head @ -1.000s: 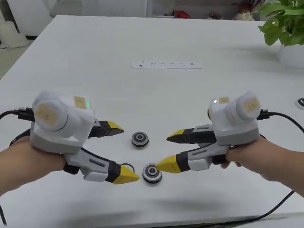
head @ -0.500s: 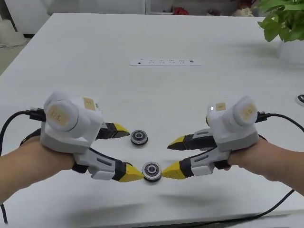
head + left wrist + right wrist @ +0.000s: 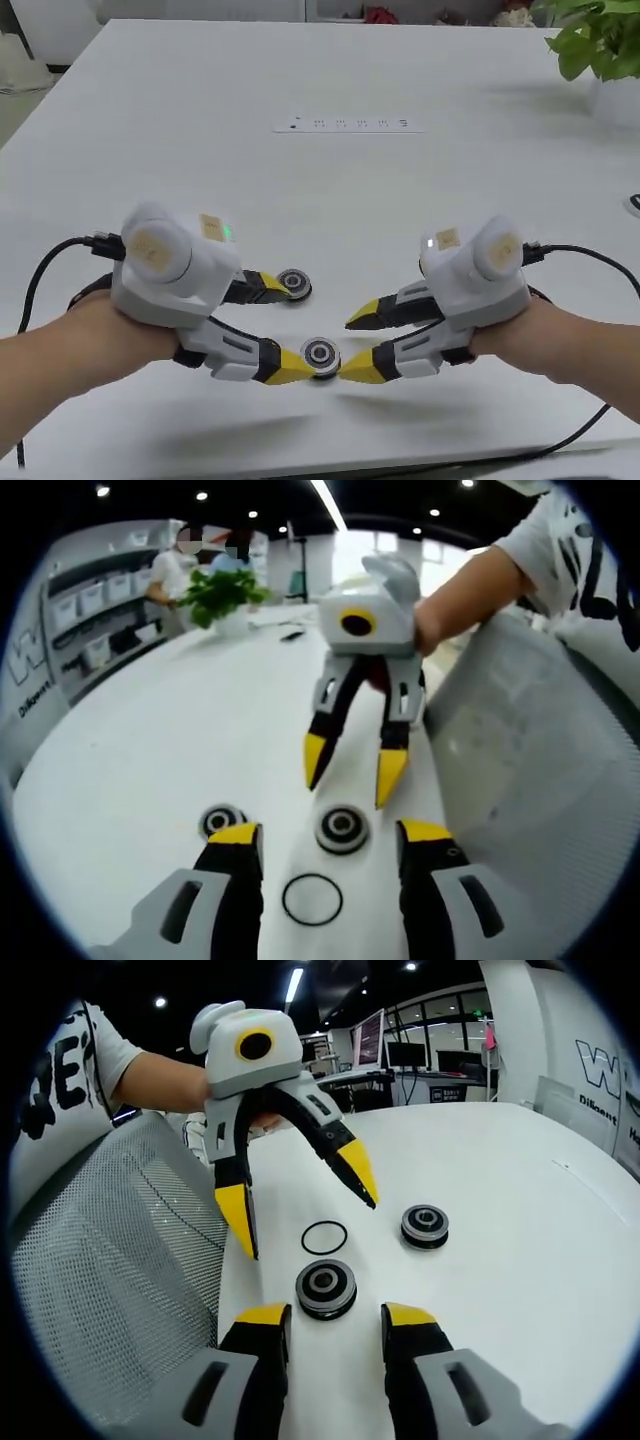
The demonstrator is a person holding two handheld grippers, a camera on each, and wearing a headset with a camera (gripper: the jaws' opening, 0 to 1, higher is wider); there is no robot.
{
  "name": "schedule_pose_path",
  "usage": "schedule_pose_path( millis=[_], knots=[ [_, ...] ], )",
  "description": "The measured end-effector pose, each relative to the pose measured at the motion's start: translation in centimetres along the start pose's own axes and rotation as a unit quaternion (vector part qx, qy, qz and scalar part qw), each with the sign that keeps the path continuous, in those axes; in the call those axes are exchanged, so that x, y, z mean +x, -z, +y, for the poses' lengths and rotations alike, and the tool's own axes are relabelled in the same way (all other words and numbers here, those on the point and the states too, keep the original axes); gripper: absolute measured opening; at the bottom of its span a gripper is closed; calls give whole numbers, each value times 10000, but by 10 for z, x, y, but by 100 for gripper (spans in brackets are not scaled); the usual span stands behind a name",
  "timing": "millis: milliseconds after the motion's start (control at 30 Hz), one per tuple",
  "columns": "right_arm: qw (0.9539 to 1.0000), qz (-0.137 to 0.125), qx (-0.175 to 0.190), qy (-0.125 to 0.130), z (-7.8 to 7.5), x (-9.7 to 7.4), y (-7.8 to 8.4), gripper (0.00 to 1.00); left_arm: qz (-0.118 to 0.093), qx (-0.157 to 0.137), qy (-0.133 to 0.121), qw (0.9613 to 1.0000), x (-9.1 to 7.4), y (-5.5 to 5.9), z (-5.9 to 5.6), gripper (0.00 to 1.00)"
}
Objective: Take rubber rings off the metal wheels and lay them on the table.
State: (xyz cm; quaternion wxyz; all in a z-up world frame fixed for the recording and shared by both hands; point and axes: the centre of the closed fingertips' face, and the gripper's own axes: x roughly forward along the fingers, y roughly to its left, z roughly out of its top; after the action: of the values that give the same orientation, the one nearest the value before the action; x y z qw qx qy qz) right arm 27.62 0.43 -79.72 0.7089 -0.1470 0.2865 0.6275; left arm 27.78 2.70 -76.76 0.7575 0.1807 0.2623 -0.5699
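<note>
Head view: on the white table (image 3: 200, 120), the left gripper (image 3: 285, 325) comes in from the lower left and the right gripper (image 3: 358, 342) from the lower right, each in one of the person's hands. Both have their yellow-tipped jaws spread. The near metal wheel (image 3: 320, 352) lies flat at lower centre between the two lower jaw tips. The left tip is against its rim, and whether the right tip touches it cannot be told. The far wheel (image 3: 293, 283) lies just above, beside the left gripper's upper tip. A power strip (image 3: 348, 125) sits in the upper middle and a plant (image 3: 600, 40) in the upper right corner.

Left gripper view: the left gripper (image 3: 330, 840) shows parted jaws at the bottom. A loose rubber ring (image 3: 312, 875) lies flat on the table between them. The near wheel (image 3: 342, 829) is just past the tips and the far wheel (image 3: 222, 820) is to its left. The right gripper (image 3: 352, 775) points down at centre, jaws apart.

Right gripper view: the right gripper (image 3: 335, 1318) has open jaws, with the near wheel (image 3: 325, 1288) just beyond the tips. The ring (image 3: 324, 1223) lies above it and the far wheel (image 3: 425, 1225) is to the right. The left gripper (image 3: 303, 1210) reaches in from the upper left, jaws wide.
</note>
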Motion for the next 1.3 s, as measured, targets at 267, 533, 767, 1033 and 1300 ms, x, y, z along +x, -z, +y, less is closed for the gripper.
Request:
schedule_pose_path(
  millis=[267, 533, 767, 1033, 1300],
  knots=[
    [10000, 66, -46, -27, 0, 5, 3, 28, 78, 7, 119, 9999, 7, 3, -4, 44],
    [9998, 128, -104, -67, 1, 9, 7, 24, 113, 34, 199, 9997, 14, 4, -6, 32],
    [9999, 99, -57, -61, 1, 10, 8, 20, 219, 33, 278, 9994, 22, 8, -10, 27],
    [10000, 64, 6, -47, 0, 10, 10, 17, 286, -26, 250, 9993, 27, 12, -11, 20],
    [9999, 64, -39, -114, 3, 12, 10, 13, 268, 81, 88, 9996, 26, 11, -9, 14]
  ],
)
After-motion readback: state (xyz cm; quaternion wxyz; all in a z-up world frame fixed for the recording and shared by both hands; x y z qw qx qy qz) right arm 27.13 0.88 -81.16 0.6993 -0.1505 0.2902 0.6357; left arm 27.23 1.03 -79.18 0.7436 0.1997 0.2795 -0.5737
